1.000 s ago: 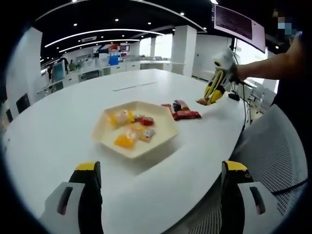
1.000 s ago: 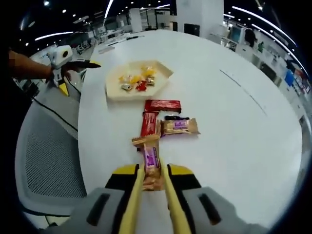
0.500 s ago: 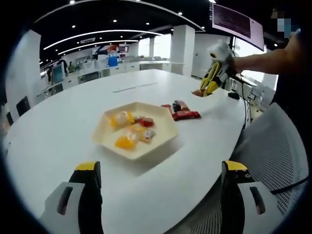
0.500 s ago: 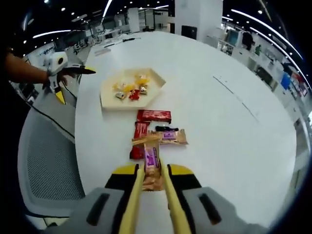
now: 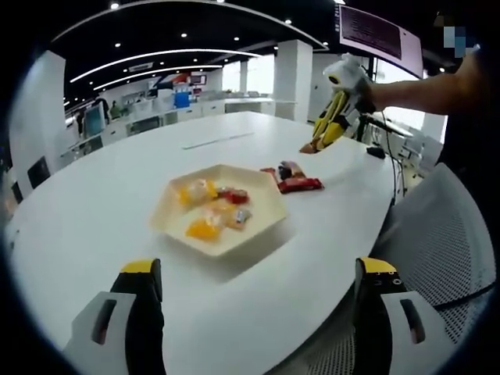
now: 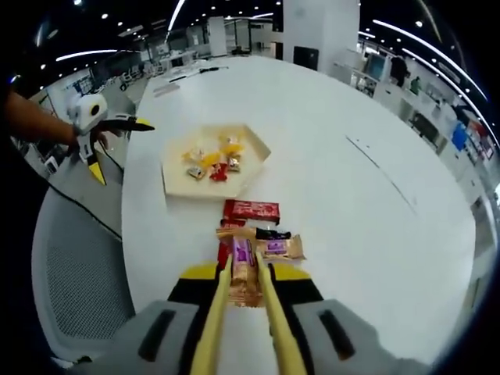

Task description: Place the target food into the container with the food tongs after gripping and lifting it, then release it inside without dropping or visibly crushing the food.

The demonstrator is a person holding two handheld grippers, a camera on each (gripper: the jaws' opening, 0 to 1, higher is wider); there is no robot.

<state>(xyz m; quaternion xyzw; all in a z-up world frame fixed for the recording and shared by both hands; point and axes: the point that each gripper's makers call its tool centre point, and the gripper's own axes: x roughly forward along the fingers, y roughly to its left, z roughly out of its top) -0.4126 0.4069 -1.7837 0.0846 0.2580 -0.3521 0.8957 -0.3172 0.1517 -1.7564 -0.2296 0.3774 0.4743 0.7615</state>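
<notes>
just purple-labelled snack bar (image 6: 243, 269), writing unreadable

From my remote seat I see a broad white table (image 5: 94, 211) mid-frame, a grey mesh chair (image 5: 445, 242) at lower right, white columns (image 5: 293, 78) above centre, and curved ceiling light strips (image 5: 156, 56) at upper left.

White table (image 5: 94, 195) bears a tray (image 5: 266, 221) (cream) and wrapped bars (image 5: 295, 181).
</notes>
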